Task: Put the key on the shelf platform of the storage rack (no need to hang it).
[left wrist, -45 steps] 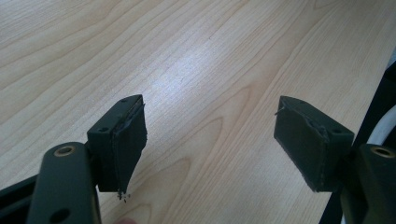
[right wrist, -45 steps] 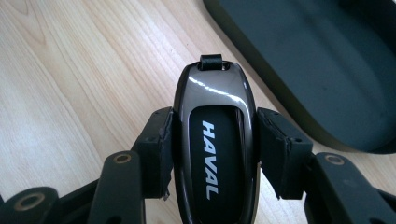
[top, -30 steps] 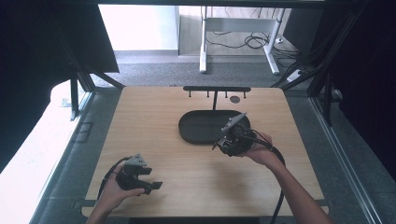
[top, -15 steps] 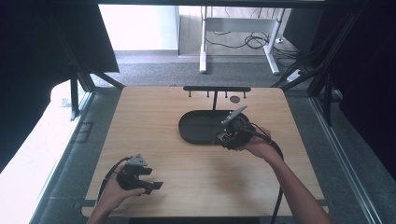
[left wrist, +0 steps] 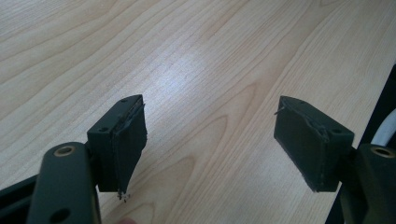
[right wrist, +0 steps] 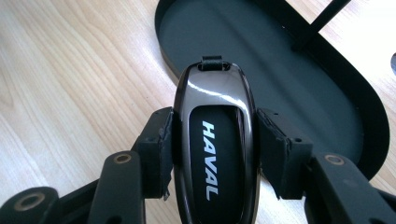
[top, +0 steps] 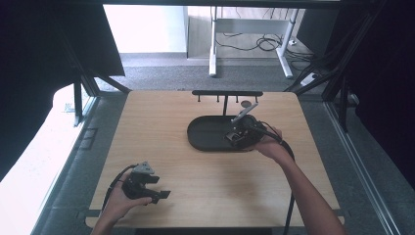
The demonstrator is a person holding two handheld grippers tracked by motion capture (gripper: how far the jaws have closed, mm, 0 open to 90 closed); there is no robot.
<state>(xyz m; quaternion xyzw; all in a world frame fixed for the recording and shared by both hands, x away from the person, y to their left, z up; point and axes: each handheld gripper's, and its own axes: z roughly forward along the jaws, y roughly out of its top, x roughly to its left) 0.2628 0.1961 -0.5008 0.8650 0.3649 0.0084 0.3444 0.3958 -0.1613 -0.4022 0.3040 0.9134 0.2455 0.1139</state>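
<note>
Pale wood grain covers the table [top: 195, 191], which sits in a dim room with grey carpet and a bright strip of floor at the top of the high view.

Nearest, at the lower left of that view, the left gripper [top: 155, 191] rests low over the table's front edge in the person's left hand [top: 120, 205]. In the left gripper view its jaws stand wide apart with nothing between them, just bare wood beneath.

Farther in, right of centre, the right hand [top: 268, 146] carries the right gripper [top: 236, 139] over the right end of a dark oval tray [top: 200, 142]. In the right gripper view the jaws are clenched on the two long sides of a glossy black car key fob [right wrist: 215, 149] lettered HAVAL, with a small loop at its far tip. The fob points toward the tray, whose flat floor [right wrist: 261, 70] lies just beyond it in the upper half of that frame; I cannot tell whether the fob touches the tray or hangs just above it.

Behind the tray, near the table's far edge, stands a black rack [top: 226, 93] with short pegs hanging from its bar and a thin post rising out of the tray.

As a judgement, the pickup looks done and the carry is nearly finished. What is left seems to be setting the fob down in the tray, or hanging it by its loop, and then letting go.
</note>
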